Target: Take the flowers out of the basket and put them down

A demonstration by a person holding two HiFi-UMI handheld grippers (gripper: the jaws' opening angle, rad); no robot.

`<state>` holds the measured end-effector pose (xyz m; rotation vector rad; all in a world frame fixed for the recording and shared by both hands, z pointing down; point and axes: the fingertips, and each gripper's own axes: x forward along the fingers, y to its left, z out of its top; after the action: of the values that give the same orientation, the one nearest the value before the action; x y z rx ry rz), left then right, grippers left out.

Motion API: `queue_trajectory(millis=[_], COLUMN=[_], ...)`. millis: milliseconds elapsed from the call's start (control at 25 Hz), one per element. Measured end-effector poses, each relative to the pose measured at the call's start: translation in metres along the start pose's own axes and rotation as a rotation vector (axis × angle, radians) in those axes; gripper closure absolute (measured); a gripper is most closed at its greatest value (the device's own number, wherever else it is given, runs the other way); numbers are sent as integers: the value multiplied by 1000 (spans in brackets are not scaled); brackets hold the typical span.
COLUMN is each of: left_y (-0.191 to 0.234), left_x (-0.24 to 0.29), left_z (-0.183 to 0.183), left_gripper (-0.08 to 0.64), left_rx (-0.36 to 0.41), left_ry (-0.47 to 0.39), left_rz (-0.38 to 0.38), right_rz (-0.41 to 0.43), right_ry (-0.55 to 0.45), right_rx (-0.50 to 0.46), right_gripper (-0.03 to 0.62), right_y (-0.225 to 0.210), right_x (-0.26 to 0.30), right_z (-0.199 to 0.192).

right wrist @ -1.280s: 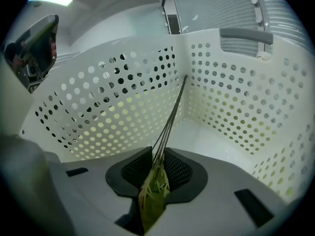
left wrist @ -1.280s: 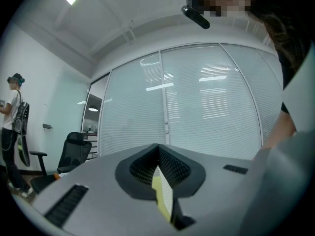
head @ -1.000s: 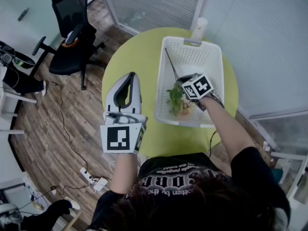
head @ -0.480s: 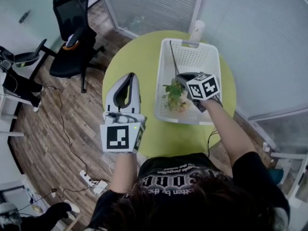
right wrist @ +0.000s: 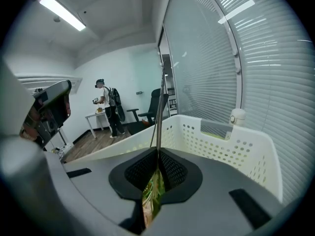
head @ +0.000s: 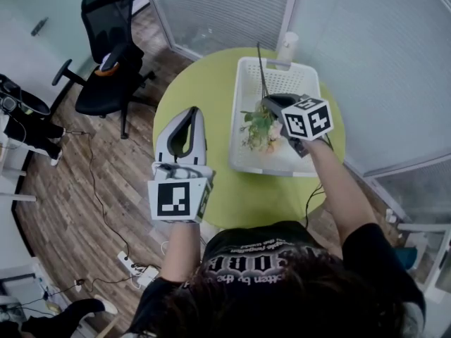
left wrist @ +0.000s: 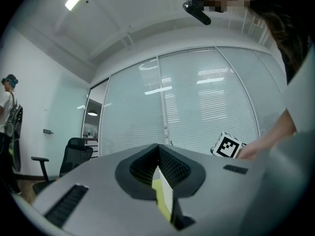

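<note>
A small bunch of flowers (head: 258, 127) with green leaves, pale blooms and a long thin dark stem hangs over the near left part of the white perforated basket (head: 238, 115). The basket stands on the round yellow-green table (head: 197, 83). My right gripper (head: 266, 105) is shut on the stem. In the right gripper view the stem (right wrist: 160, 117) rises from between the closed jaws of the right gripper (right wrist: 157, 154), and the blooms (right wrist: 153, 196) show below. My left gripper (head: 191, 111) hovers over the table's left edge, shut and empty; the left gripper view shows the left gripper (left wrist: 158, 149) with its tips together.
A white cylinder (head: 287, 46) stands at the table's far edge behind the basket (right wrist: 221, 141). A black office chair (head: 106, 69) is on the wooden floor to the left, with a power strip (head: 139, 265) and cables nearer. Glass partitions with blinds lie beyond. A person (right wrist: 106, 107) stands far off.
My right gripper has risen and drifted slightly right, lifting the flowers off the basket floor. My left gripper has stayed where it was.
</note>
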<state>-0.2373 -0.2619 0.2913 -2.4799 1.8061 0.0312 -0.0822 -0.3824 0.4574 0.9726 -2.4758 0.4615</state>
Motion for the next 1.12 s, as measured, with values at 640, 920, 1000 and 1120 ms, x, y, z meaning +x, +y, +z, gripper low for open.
queue_trajectory(millis=[640, 920, 1000, 1120], left_y=[-21, -28, -32, -33], left_x=[-12, -22, -26, -28], left_z=[19, 24, 25, 27], left_gripper=[557, 557, 557, 557], left_rx=[11, 16, 19, 25], left_ry=[-79, -90, -95, -94], left_rz=[-51, -60, -63, -65], right_rz=[-33, -45, -45, -51], right_ry=[-147, -178, -183, -190], right_rx=[-49, -70, -75, -81], right_gripper=[552, 552, 552, 552], right_y=[12, 20, 22, 24], right_x=[-69, -90, -96, -101], right_z=[73, 88, 88, 90])
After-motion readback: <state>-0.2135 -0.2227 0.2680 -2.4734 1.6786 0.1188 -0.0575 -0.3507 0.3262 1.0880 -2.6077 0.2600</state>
